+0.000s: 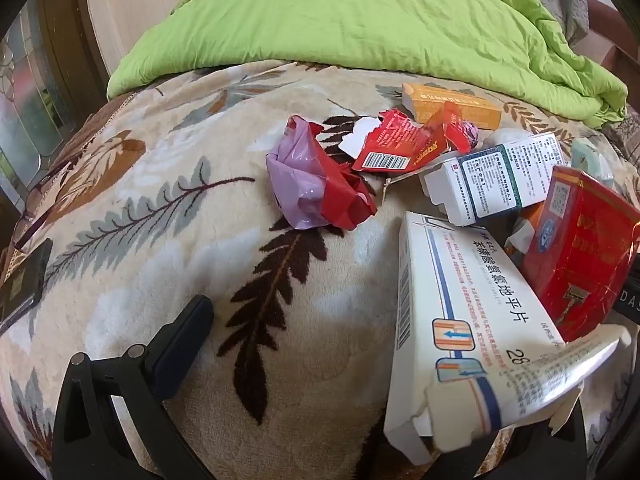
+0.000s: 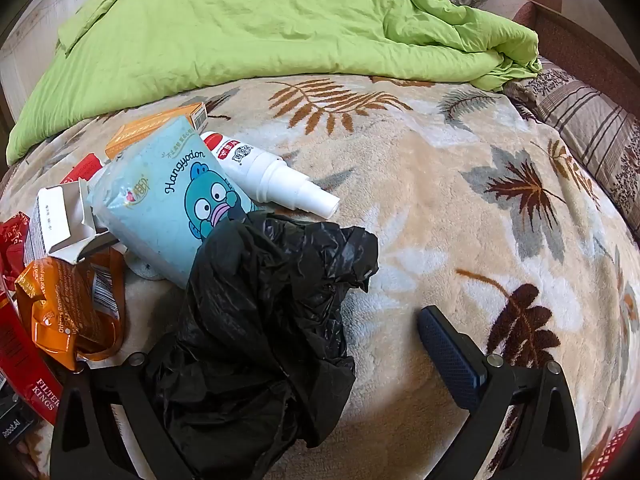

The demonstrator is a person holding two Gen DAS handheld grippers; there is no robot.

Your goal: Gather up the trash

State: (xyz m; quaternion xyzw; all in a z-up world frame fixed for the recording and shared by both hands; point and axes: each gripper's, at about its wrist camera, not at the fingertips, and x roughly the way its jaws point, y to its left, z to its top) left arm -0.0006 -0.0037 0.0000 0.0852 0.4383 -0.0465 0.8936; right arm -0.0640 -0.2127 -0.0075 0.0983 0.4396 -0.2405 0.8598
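Observation:
Trash lies on a leaf-patterned blanket [image 1: 160,240]. In the left wrist view my left gripper [image 1: 360,360] is open; its left finger [image 1: 184,332] shows, and a white and blue medicine box [image 1: 452,332] covers the right finger. Beyond lie a crumpled purple and red wrapper [image 1: 316,184], a torn red packet [image 1: 404,144], a white box [image 1: 496,176], an orange box [image 1: 452,104] and a red carton [image 1: 576,256]. In the right wrist view my right gripper [image 2: 320,352] is open, with a black plastic bag [image 2: 272,320] draped over its left finger. Its right finger [image 2: 452,360] is bare.
A green quilt [image 2: 260,28] covers the far bed. The right wrist view shows a blue tissue pack [image 2: 176,200], a white spray bottle [image 2: 276,172], an orange wrapper [image 2: 68,304] and a striped pillow [image 2: 592,128]. Glasses [image 1: 36,208] and a dark phone [image 1: 24,284] lie at left.

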